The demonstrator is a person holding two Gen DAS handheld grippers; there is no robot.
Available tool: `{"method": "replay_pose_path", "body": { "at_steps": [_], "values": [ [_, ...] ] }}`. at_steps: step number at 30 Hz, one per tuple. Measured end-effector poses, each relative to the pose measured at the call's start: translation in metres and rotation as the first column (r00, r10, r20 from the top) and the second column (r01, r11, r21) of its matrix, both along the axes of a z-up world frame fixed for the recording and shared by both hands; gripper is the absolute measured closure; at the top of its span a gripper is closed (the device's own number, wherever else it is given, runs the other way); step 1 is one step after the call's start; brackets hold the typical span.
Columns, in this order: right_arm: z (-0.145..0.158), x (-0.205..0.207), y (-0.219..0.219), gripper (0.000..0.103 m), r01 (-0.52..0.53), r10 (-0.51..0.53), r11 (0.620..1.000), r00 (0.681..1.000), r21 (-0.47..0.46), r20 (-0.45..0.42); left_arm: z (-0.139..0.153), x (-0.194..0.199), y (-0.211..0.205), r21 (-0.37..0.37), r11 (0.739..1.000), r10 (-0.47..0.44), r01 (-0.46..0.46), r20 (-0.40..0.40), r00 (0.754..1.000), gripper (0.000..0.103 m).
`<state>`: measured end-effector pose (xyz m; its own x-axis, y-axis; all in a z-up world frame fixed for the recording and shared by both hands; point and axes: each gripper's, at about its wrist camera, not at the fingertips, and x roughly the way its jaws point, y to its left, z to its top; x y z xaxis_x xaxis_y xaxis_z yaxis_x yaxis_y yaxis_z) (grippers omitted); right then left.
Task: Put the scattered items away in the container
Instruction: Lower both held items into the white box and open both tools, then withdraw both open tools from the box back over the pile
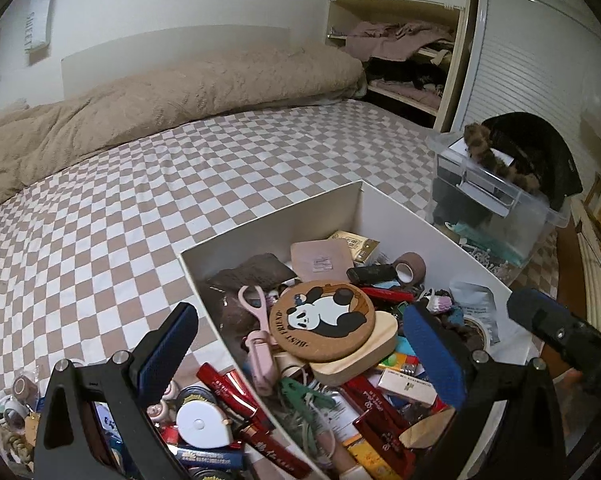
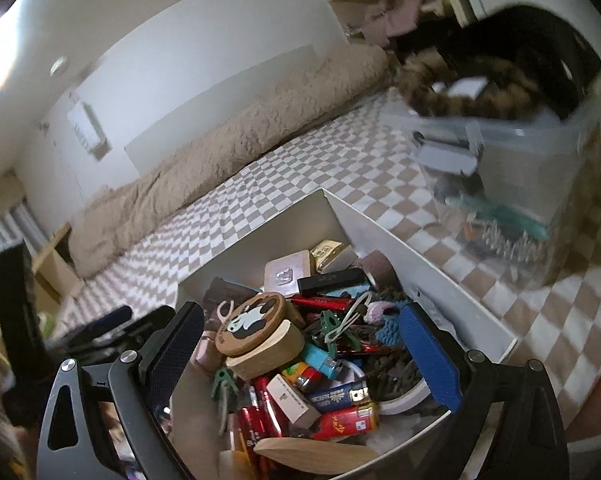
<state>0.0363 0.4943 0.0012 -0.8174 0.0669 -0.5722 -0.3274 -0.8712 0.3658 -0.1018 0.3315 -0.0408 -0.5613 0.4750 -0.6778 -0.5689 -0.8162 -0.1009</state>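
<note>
A white box (image 1: pixel 268 224) on the checkered bed is crammed with small items, topped by a round panda coaster (image 1: pixel 322 322) on a wooden block (image 1: pixel 360 356). The box (image 2: pixel 384 236) and coaster (image 2: pixel 250 318) also show in the right wrist view. My left gripper (image 1: pixel 300 344) is open and empty, straddling the box's left wall. Scattered items lie outside that wall: a white tape measure (image 1: pixel 204 424), red packets (image 1: pixel 228 388) and tape rolls (image 1: pixel 22 386). My right gripper (image 2: pixel 300 356) is open and empty above the box's near end.
A clear plastic bin (image 1: pixel 496 196) with a black cap and a furry brown item stands right of the box; it also shows in the right wrist view (image 2: pixel 512 160). A beige duvet (image 1: pixel 160 100) lies along the bed's far side. A wardrobe shelf (image 1: pixel 400 60) stands behind.
</note>
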Motion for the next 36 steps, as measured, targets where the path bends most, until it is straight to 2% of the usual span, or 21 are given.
{"method": "replay_pose_path", "body": {
  "at_steps": [4,10,16,27,36],
  "values": [
    [0.006,-0.002,-0.013,0.005,-0.014,0.014,0.997,1.0,0.073,0.006,0.005,0.002,-0.01,0.006,1.0,0.009,-0.009,-0.014,1.0,0.0],
    [0.007,-0.008,-0.023,0.005,-0.024,0.019,0.99,0.999,0.136,0.036,0.01,0.003,-0.025,0.019,1.0,0.021,-0.021,-0.024,0.999,0.0],
    [0.004,-0.014,-0.029,0.005,-0.027,0.019,0.988,0.998,0.153,0.057,0.01,0.003,-0.041,0.009,0.999,0.038,-0.038,-0.042,0.998,0.0],
    [0.004,-0.021,-0.041,0.004,-0.034,0.02,0.982,0.997,0.185,0.077,0.009,-0.002,-0.075,0.038,0.995,0.091,-0.089,-0.038,0.995,0.0],
    [0.0,-0.039,-0.068,0.004,-0.098,0.08,0.972,0.993,0.212,0.091,0.01,-0.001,-0.112,0.055,0.989,0.137,-0.134,-0.054,0.989,0.0]
  ]
}}
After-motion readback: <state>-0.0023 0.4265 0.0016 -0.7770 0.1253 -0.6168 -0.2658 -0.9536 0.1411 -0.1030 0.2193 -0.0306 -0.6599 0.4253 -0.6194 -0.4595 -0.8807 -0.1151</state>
